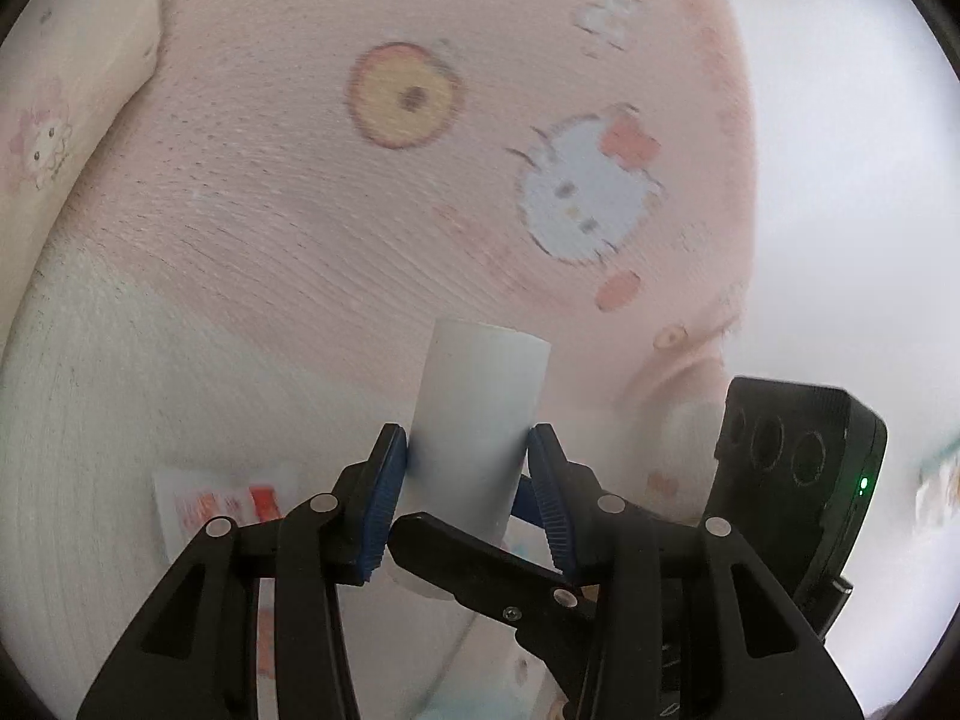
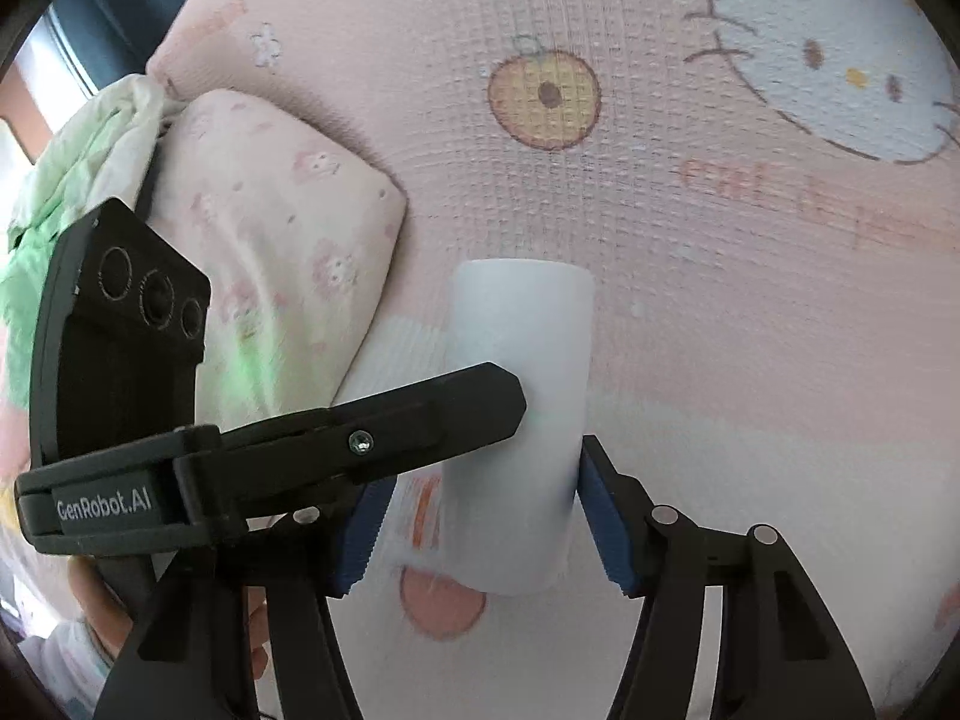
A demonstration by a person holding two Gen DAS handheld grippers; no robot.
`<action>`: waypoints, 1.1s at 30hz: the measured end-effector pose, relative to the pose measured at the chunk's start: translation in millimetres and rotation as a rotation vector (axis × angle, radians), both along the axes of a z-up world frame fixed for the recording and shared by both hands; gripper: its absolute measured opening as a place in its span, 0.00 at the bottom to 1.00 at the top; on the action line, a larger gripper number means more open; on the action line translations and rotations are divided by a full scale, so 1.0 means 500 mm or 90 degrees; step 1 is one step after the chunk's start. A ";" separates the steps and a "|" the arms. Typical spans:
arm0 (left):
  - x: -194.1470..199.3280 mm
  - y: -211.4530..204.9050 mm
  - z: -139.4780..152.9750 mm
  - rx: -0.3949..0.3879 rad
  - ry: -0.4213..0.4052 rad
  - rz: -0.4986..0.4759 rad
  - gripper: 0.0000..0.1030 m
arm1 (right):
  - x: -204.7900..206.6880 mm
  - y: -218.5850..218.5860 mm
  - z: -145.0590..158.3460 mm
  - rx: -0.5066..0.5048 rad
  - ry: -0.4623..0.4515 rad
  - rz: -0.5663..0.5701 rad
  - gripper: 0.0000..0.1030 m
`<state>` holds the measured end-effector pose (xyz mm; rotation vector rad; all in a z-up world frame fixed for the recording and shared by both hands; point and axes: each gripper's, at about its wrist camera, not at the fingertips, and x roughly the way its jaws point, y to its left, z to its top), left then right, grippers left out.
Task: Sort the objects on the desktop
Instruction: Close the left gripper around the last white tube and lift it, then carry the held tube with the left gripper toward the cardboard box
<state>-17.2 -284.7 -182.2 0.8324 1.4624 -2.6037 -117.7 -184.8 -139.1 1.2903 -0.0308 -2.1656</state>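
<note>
Here, nearest of all, the left gripper [image 1: 468, 450] has its blue pads pressed against both sides of a white cylinder [image 1: 480, 408], a smooth plain tube that stands up between the fingers, lifted above the cloth. The right gripper [image 2: 480, 498] straddles the same white cylinder [image 2: 522, 420]; its right pad touches the tube's edge, while its left pad is half hidden behind the other tool's black finger, so I cannot tell whether it truly clamps. No earlier view is there to compare. The two tools cross each other closely, each one's black camera housing [image 1: 798, 468] showing in the other's view. Just beyond lies a pink cartoon-cat blanket [image 1: 360, 210], spread wide beneath everything. Farther off rests a pale patterned pillow [image 2: 282, 228], and beside it a crumpled green-and-white cloth [image 2: 78, 156].
</note>
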 end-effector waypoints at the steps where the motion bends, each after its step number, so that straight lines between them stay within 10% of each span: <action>1: 0.011 0.008 0.002 -0.001 0.001 -0.006 0.45 | 0.014 0.003 0.007 -0.001 0.003 -0.002 0.57; 7: 0.024 0.077 0.031 -0.009 0.012 -0.023 0.44 | 0.089 0.038 0.045 0.033 0.026 -0.017 0.41; 33: -0.009 0.282 0.188 -0.066 0.067 -0.115 0.41 | 0.233 0.239 0.185 0.026 0.072 -0.122 0.41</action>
